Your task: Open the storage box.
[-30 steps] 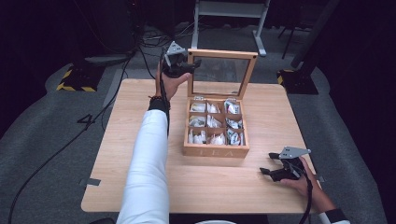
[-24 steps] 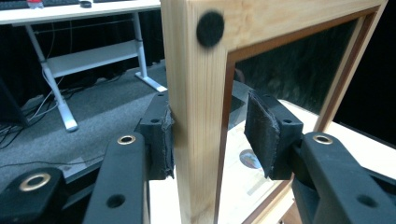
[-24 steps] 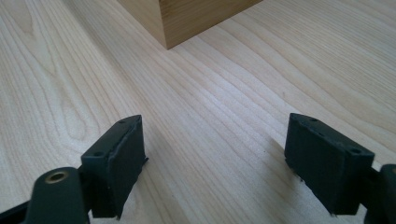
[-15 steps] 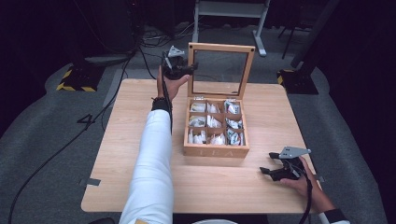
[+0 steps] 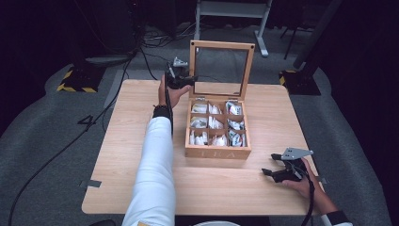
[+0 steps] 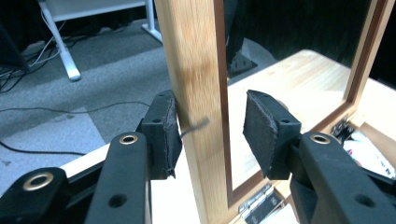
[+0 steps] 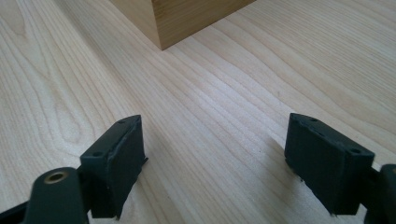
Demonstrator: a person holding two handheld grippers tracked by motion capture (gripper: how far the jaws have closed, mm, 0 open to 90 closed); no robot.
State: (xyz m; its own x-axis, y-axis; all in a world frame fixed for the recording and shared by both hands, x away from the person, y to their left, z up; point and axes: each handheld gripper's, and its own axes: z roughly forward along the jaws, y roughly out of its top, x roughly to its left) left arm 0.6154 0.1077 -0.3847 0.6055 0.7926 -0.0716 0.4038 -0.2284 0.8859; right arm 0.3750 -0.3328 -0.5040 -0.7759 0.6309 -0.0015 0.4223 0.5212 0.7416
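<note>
1. The light wooden table (image 5: pixel 117 155) spreads across the grey carpet, and nearly all of its top is bare.
2. Right of the table's centre sits the pale wooden compartmented box (image 5: pixel 216 151), its six sections full of small white packets (image 5: pixel 207 138) (labels too small to read).
3. At the box's far edge its glass-paned wooden lid (image 5: pixel 221 45) stands upright on its hinges.
4. The person's white-sleeved left arm (image 5: pixel 155 165) stretches from the near edge up towards the lid.
5. The left gripper (image 6: pixel 210 130) sits at the lid's left frame post, jaws apart on either side of it; one pad is touching the wood, the other clear.
6. The right gripper (image 5: pixel 277 173) is low over the table's near right corner, well apart from the box, its jaws spread wide over bare wood.
</note>
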